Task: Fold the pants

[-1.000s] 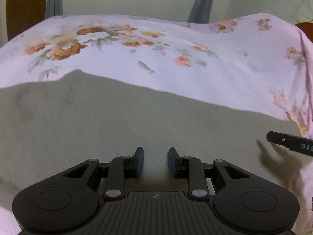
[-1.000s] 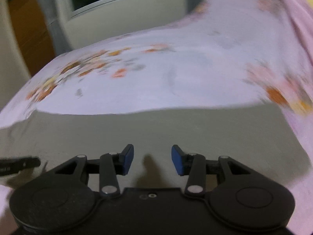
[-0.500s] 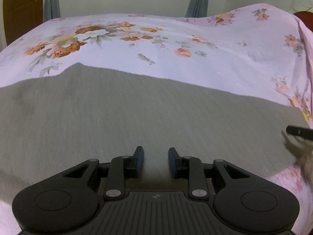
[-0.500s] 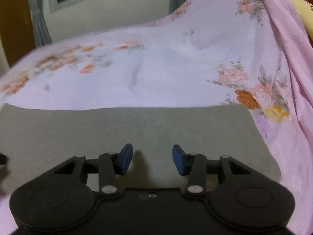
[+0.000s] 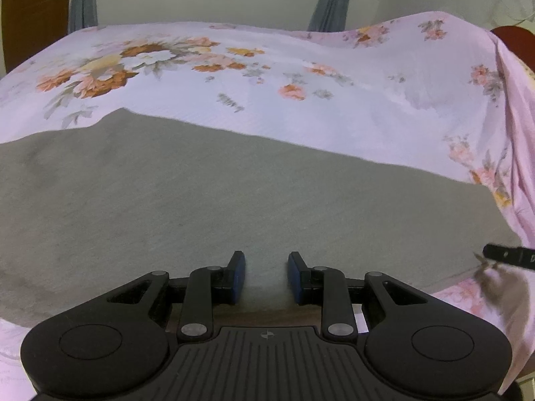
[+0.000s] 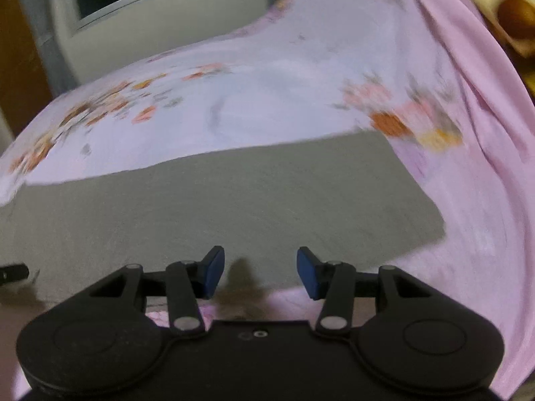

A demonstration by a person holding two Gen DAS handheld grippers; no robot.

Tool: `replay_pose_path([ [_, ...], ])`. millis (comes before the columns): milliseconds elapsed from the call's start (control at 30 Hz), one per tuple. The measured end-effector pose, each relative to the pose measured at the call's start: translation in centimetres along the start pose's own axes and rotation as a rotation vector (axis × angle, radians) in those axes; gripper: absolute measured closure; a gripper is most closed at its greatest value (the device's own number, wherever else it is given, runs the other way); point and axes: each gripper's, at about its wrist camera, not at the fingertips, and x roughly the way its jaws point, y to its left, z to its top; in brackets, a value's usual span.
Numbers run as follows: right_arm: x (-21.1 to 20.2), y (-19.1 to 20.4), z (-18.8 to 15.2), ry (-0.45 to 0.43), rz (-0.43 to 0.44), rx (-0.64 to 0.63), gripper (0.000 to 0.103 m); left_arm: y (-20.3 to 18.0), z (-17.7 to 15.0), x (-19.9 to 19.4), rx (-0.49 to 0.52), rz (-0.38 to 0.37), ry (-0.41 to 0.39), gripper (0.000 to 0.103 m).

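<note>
The grey pants [image 5: 217, 193] lie flat across the bed, a wide smooth band; they also show in the right wrist view [image 6: 234, 207]. My left gripper [image 5: 266, 272] is open and empty, low over the pants' near edge. My right gripper [image 6: 259, 272] is open and empty over the near edge at the pants' right end. The tip of the right gripper shows at the right edge of the left wrist view [image 5: 508, 255]. The left gripper's tip shows at the left edge of the right wrist view [image 6: 13, 272].
A pink floral bedsheet [image 5: 301, 77] covers the bed under and beyond the pants. It rises over a pillow or headboard at the right [image 6: 468, 83]. A wall with a window and grey curtains [image 5: 329, 3] stands behind the bed.
Both grippers have drawn back toward the near edge of the pants and stay open. The right wrist view has swung and is blurred.
</note>
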Motion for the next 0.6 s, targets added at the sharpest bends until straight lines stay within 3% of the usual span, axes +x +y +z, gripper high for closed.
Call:
replay_pose_path([
  [367,0.6,-1.4,-0.6,0.041,-0.002,0.052,0.056,-1.7,-0.7,1.9,0.011,-0.006,0.046,0.075],
  [600,1.3,-4.3,-0.2,0.040,0.022,0.227,0.056,-1.3,0.2,1.7,-0.027,-0.009,0.028,0.075],
])
